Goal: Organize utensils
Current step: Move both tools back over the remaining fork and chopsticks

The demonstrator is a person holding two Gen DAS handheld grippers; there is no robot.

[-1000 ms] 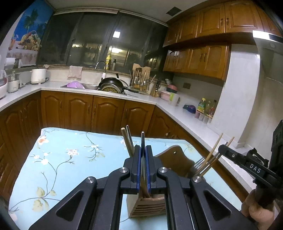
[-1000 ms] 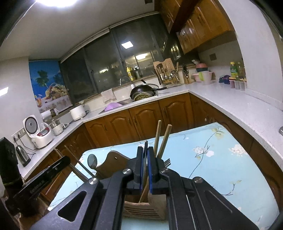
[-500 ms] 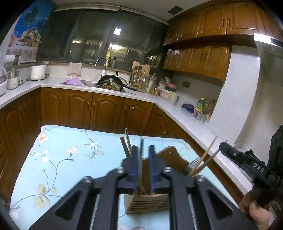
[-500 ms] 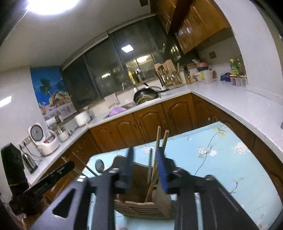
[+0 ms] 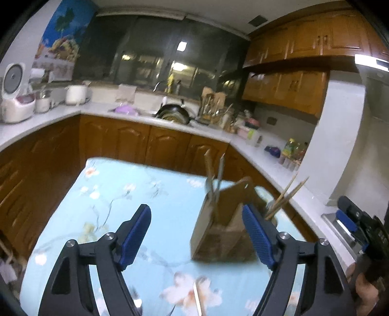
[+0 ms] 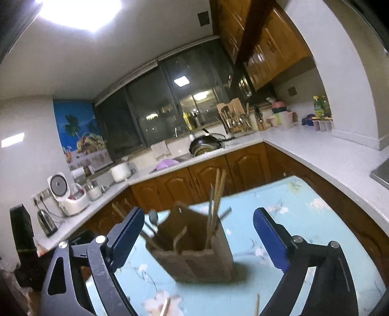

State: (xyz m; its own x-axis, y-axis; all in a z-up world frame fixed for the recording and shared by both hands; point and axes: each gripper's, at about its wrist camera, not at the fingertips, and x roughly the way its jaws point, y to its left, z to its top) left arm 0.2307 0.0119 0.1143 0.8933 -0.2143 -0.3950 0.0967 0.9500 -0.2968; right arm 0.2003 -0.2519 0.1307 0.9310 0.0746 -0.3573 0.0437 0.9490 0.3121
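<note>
- Kitchen: L-shaped white counter (image 5: 136, 115) over brown cabinets (image 5: 167, 145), dark window (image 6: 155, 114) behind the sink, ceiling lamp (image 6: 80, 12) bright in the right wrist view.
- Table (image 5: 116, 201) under a pale blue flowered cloth, in front of the cabinets.
- On the counter: rice cooker (image 6: 65, 192) and kettle (image 6: 47, 221) at the left end, black wok (image 5: 173, 114) by the sink, a rack of tools (image 6: 232, 116) further along, bottles (image 5: 294, 148) near the right end.
- Wooden holder (image 6: 194, 252) upright on the cloth, towards the table's right side in the left wrist view, its tall backboard rising behind the compartments.
- In the holder: chopsticks (image 6: 217, 194) leaning up out of the right compartment, a spoon (image 6: 153, 217) at the left, further sticks (image 5: 289, 194) slanting out on the far side; motion blur, so which slot those sit in hard to tell.
- Left gripper (image 5: 197, 233): blue pads spread wide, jaws just opened, nothing clamped; holder ahead, beside the right pad.
- Right gripper (image 6: 198, 237): likewise spread wide, jaws just opened, released; holder in the gap, apparently clear of both pads.
- Loose on the cloth near the lower edge: a thin stick (image 5: 197, 299), blurred.
</note>
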